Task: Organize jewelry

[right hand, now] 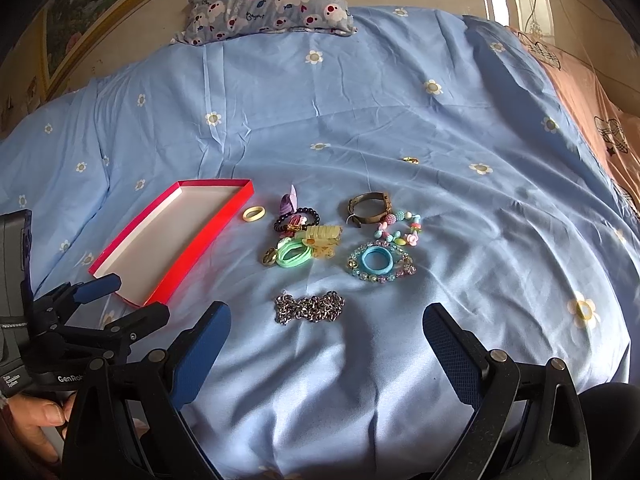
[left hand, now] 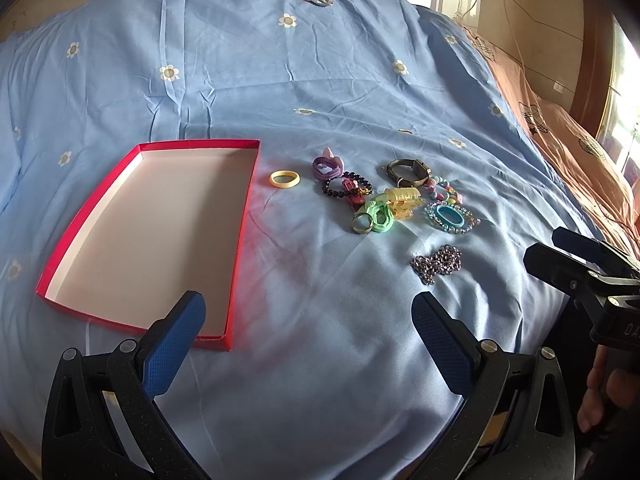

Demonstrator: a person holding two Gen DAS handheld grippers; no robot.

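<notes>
**Jewelry beside an empty red tray on the bed**

Left wrist view: the left claw (left hand: 308,320) is spread wide with nothing between its blue pads, hovering over the blue bedsheet (left hand: 360,92). The red tray (left hand: 244,224), white inside, lies flat on the bed and holds nothing. All the jewelry sits outside it, to its right. Just beside the tray's far right corner lies a cream ring (left hand: 284,179). Farther right of the tray come a purple hair tie (left hand: 326,166), a dark bead bracelet (left hand: 346,188), a green hair tie (left hand: 380,216) touching a metal ring (left hand: 362,223), and a yellow hair clip (left hand: 404,200). Beyond these are a bronze bangle (left hand: 408,171), a pastel bead bracelet (left hand: 444,194) and a blue hair tie (left hand: 449,216) lying inside a ring of clear beads. A silver chain (left hand: 436,264) is heaped nearer the camera, well apart from the tray. The right claw (left hand: 560,256) shows at the right edge; from here I cannot tell how its jaws stand.

Right wrist view: the right claw (right hand: 326,336) is spread wide and empty above the sheet. The red tray (right hand: 192,252) lies at left, still with nothing in it, and the left claw (right hand: 120,296) hovers at its near end. The silver chain (right hand: 309,306) lies to the right of the tray, nearest this claw; the blue hair tie (right hand: 378,261) sits farther right.
</notes>
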